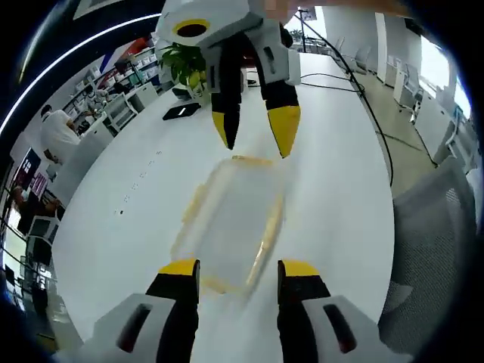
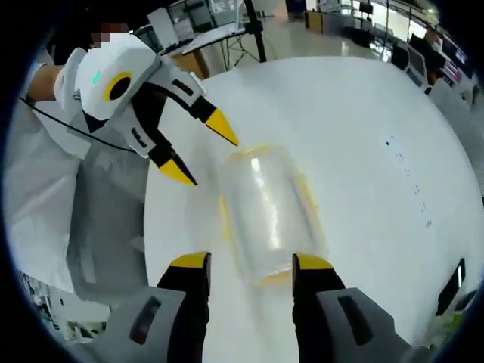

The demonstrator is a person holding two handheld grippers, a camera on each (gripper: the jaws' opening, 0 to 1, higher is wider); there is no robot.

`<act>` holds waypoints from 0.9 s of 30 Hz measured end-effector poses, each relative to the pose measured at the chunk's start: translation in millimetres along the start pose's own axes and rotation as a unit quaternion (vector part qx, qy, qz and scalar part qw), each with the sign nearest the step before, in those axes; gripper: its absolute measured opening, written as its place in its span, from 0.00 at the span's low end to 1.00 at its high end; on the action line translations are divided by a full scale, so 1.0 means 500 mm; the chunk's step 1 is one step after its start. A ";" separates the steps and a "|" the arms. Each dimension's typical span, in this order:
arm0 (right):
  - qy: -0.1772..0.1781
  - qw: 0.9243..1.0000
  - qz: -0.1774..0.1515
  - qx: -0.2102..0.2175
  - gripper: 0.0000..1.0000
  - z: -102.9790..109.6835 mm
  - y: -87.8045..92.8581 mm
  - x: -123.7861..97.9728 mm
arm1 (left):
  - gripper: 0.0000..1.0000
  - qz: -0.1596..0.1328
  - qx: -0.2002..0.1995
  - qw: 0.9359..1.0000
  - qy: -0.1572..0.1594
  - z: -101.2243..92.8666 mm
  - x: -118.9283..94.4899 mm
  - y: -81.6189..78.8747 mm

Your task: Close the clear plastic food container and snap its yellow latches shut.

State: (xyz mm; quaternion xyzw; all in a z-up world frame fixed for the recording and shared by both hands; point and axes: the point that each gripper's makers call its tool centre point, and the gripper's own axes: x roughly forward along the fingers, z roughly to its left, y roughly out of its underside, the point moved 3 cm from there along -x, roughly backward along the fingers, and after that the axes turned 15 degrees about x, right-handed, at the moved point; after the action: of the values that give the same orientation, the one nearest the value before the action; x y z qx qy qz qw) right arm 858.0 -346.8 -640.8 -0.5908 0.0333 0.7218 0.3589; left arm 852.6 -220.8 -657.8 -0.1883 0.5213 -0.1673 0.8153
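Observation:
A clear plastic food container (image 1: 234, 219) with yellow latches along its sides lies on the white table (image 1: 333, 197), blurred by motion. I cannot tell whether its latches are snapped. My left gripper (image 1: 239, 268) is open, its yellow-tipped jaws standing at the container's near end. The right gripper (image 1: 255, 134) reaches in from the top, open, tips just above the far end. In the right gripper view the container (image 2: 265, 208) lies between my right gripper (image 2: 251, 262), open at its near end, and the left gripper (image 2: 200, 149), open at its far left corner.
A potted plant (image 1: 185, 64) and a flat black device (image 1: 181, 111) stand at the table's far end, with a black cable (image 1: 340, 68) trailing across it. A person in white (image 1: 57, 132) stands far left. A grey sleeve (image 2: 106, 219) borders the table (image 2: 378, 136).

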 end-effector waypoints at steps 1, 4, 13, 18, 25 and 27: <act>0.002 1.000 -0.002 0.000 0.40 0.001 0.002 0.000 | 0.34 0.001 -0.002 1.000 -0.001 0.001 -0.001 0.002; 0.011 1.000 -0.007 0.002 0.41 0.004 0.013 0.002 | 0.35 0.001 -0.009 1.000 -0.007 0.006 -0.005 0.007; 0.064 0.995 -0.072 0.005 0.47 -0.001 0.029 0.018 | 0.34 -0.042 -0.071 0.993 -0.089 0.041 -0.020 0.012; 0.102 0.988 -0.110 0.018 0.50 -0.021 0.034 0.024 | 0.34 -0.045 -0.098 0.988 -0.114 0.045 -0.019 0.023; 0.143 0.968 -0.193 0.072 0.52 -0.030 0.039 0.030 | 0.34 -0.040 -0.128 0.984 -0.117 0.017 0.000 0.042; 0.157 0.960 -0.213 0.088 0.52 -0.033 0.046 0.036 | 0.33 -0.050 -0.136 0.981 -0.131 0.016 0.001 0.043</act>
State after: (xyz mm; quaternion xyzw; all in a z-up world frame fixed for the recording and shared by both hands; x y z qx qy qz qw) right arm 857.9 -363.0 -669.9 -0.6563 0.0256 0.5209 0.5451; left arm 861.8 -201.2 -665.2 -0.3439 0.4173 -0.1095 0.8340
